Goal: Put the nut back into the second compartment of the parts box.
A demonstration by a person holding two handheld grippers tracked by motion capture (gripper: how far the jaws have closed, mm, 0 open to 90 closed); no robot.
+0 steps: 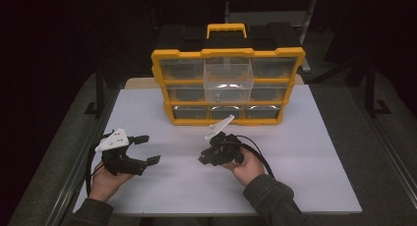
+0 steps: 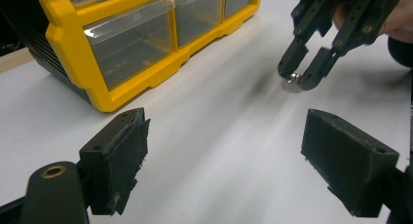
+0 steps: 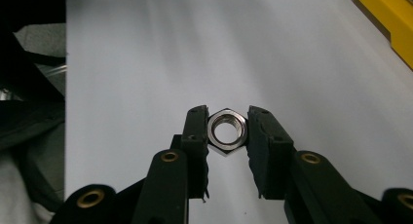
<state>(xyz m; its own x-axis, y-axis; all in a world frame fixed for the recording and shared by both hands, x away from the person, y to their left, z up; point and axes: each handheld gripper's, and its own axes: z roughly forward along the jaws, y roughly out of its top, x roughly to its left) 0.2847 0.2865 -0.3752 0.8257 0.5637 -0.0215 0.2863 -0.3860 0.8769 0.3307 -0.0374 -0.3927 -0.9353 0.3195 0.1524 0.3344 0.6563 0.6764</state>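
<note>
At twelve o'clock on the white table (image 1: 305, 177) stands one yellow organizer (image 1: 227, 53) with a carry handle on top. I count three rows of three clear drawers; the centre drawer (image 1: 228, 81), which takes in the top and middle rows, is pulled forward. Something small and pale lies in it, but I cannot identify it, and the contents of the other drawers are too dim to judge.

I count two grippers and one nut. My left gripper (image 1: 147, 148), at eight o'clock, has its jaws wide apart with nothing between them. My right gripper (image 1: 206, 158), near six o'clock, is clamped on a steel hex nut (image 3: 226, 131), one pad on each of two opposite flats.

The right gripper view shows the nut's threaded bore facing the camera, which the high view cannot resolve. The left gripper view shows the nut (image 2: 292, 82) at the right gripper's tips just above the tabletop, at one o'clock.
</note>
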